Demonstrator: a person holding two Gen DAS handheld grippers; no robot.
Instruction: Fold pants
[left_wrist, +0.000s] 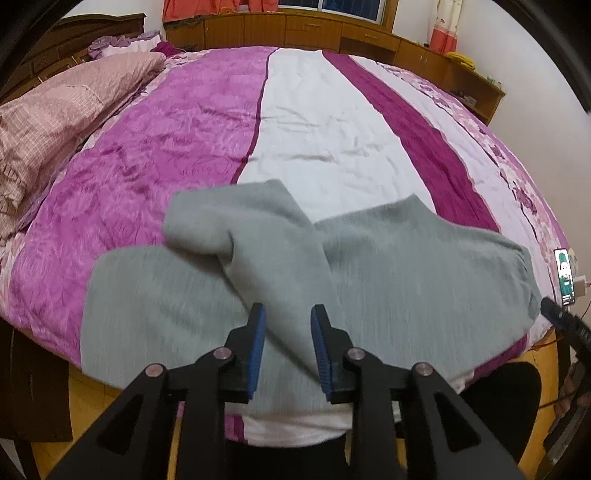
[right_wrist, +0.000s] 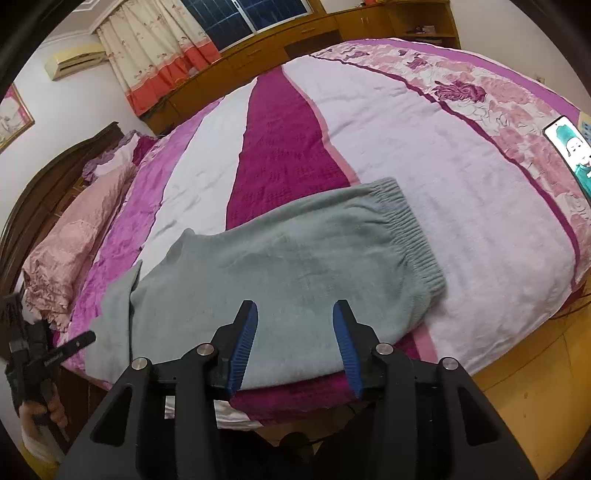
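Grey pants (left_wrist: 388, 266) lie near the front edge of the bed, one leg folded back across the other. In the right wrist view the pants (right_wrist: 295, 266) show their ribbed elastic waistband (right_wrist: 417, 236) at the right end. My left gripper (left_wrist: 288, 314) hangs above the folded leg, jaws apart, nothing between the blue pads. Over the waist part, my right gripper (right_wrist: 293, 308) stands open and holds no cloth. The left gripper (right_wrist: 55, 354) also shows at the left edge of the right wrist view, held by a hand.
The bed cover (left_wrist: 325, 122) has pink, white and purple stripes. A folded pink quilt (left_wrist: 62, 110) lies at the left. A lit phone (right_wrist: 570, 151) lies on the bed's right edge. Wooden cabinets (left_wrist: 295, 29) line the far wall. The wooden bed frame (right_wrist: 524, 391) shows below.
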